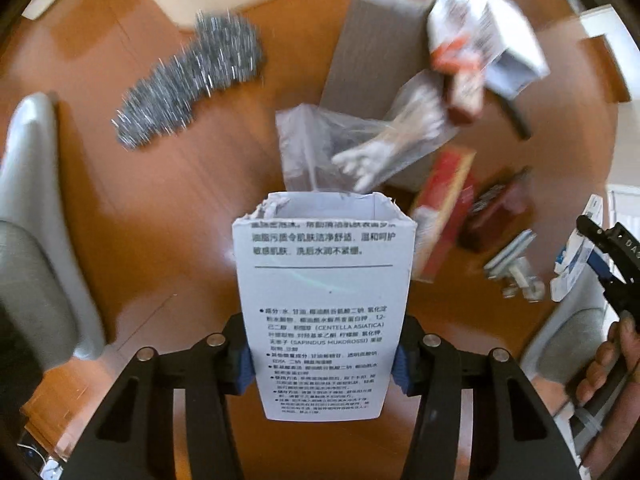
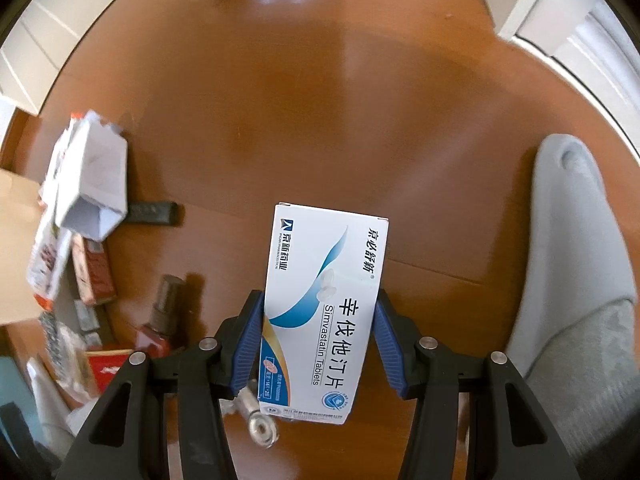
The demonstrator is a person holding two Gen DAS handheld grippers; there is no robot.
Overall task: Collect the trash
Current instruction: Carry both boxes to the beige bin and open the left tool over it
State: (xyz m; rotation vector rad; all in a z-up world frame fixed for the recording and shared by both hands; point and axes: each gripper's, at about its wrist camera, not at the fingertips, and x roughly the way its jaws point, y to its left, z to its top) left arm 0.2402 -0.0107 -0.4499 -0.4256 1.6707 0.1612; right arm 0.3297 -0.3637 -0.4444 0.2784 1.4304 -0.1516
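Note:
My left gripper [image 1: 322, 368] is shut on a white carton [image 1: 320, 300] with a torn-open top and black print; its blue pads [image 1: 246, 364] press both sides. My right gripper [image 2: 318, 344] is shut on a white and blue tablet box [image 2: 324, 304], held above the brown wooden surface [image 2: 320, 120]. At the right edge of the left wrist view, the right gripper [image 1: 612, 264] shows with the same tablet box [image 1: 572, 268] and a hand [image 1: 608, 360] on its handle.
Loose trash lies below: a steel wool scourer [image 1: 188, 88], a clear bag of cotton swabs [image 1: 360, 148], grey cardboard [image 1: 368, 52], a red box [image 1: 444, 200], an open white box [image 2: 92, 184], a black bar [image 2: 152, 212], a metal piece [image 2: 260, 420]. Pale grey padded shapes [image 1: 36, 240] [image 2: 568, 260] flank the surface.

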